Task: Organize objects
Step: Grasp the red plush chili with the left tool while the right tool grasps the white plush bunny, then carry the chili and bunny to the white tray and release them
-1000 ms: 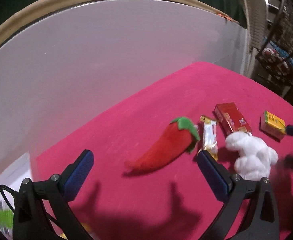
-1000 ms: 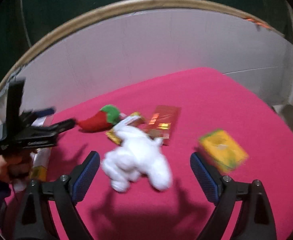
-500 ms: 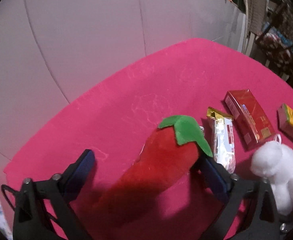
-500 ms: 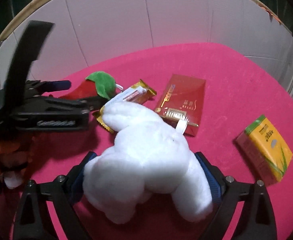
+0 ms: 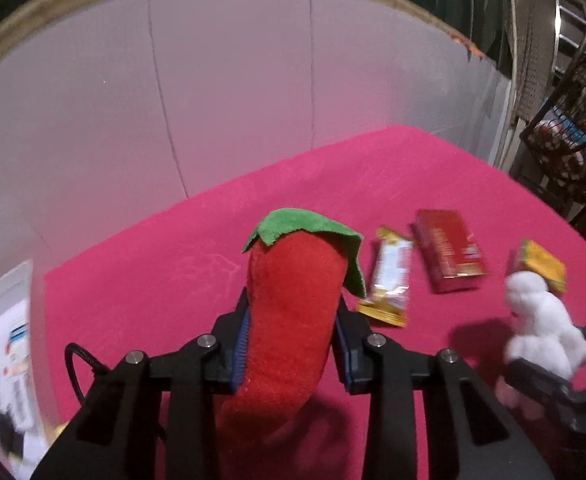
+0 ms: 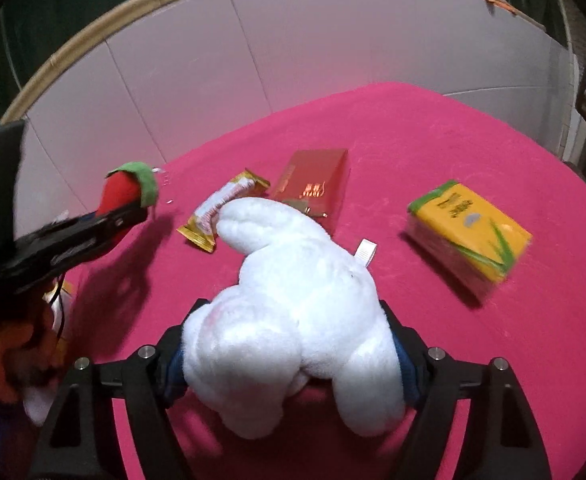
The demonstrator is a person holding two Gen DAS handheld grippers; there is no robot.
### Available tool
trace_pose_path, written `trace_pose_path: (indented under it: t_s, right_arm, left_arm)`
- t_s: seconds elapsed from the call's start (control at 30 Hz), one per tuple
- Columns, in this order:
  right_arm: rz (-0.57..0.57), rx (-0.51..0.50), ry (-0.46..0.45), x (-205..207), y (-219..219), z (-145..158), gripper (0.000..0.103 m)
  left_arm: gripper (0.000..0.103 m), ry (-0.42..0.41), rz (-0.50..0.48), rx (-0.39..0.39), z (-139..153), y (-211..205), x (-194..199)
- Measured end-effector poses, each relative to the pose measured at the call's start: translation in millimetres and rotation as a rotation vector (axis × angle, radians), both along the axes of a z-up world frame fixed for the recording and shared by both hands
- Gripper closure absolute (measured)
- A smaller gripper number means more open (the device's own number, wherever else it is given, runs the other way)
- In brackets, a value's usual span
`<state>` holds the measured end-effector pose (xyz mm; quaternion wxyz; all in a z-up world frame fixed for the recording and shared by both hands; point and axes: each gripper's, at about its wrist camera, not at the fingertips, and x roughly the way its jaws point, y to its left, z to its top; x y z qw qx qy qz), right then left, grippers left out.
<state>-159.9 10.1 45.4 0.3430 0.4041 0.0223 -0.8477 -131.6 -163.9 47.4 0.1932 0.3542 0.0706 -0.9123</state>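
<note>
My left gripper [image 5: 293, 344] is shut on a red plush chili pepper [image 5: 293, 304] with a green felt cap and holds it above the pink cloth [image 5: 173, 272]. My right gripper [image 6: 289, 344] is shut on a white plush animal [image 6: 293, 296], its pads pressed into the fluff. The chili [image 6: 127, 190] and left gripper also show at the left of the right wrist view. The white plush [image 5: 541, 324] shows at the right of the left wrist view. On the cloth lie a gold-ended snack bar [image 5: 391, 276], a red box [image 5: 449, 250] and a yellow-green tissue pack [image 6: 469, 230].
A white curved panel wall [image 5: 233, 100] rises behind the pink cloth. A dark wire basket rack [image 5: 573, 132] stands off the table at the right. White printed packaging [image 5: 5, 360] lies beyond the cloth's left edge. My hand [image 6: 9, 344] shows at the lower left.
Both grippers moved down over the toys and shut: the left on the red chili, the right on the white plush. Both toys are now lifted off the cloth.
</note>
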Motion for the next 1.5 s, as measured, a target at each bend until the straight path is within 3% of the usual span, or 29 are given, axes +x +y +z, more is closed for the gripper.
trace_pose_path:
  t_s: [0.13, 0.27, 0.47, 0.83, 1.5]
  right_arm:
    - [-0.007, -0.050, 0.029, 16, 20, 22, 0.020]
    - [-0.008, -0.091, 0.069, 28, 28, 45, 0.020]
    - [0.036, -0.148, 0.137, 50, 31, 84, 0.019]
    - [0.143, -0.169, 0.200, 87, -23, 118, 0.019]
    - [0.343, -0.107, 0.260, 161, -132, 139, 0.019]
  left_arm:
    - [0.069, 0.050, 0.024, 0.006, 29, 12, 18]
    - [0.069, 0.065, 0.062, -0.076, 54, 23, 33]
    - [0.069, 0.106, 0.105, -0.105, 72, 25, 68]
    - [0.069, 0.161, 0.191, -0.108, 92, 4, 140]
    - [0.069, 0.201, 0.409, -0.106, 101, -76, 248]
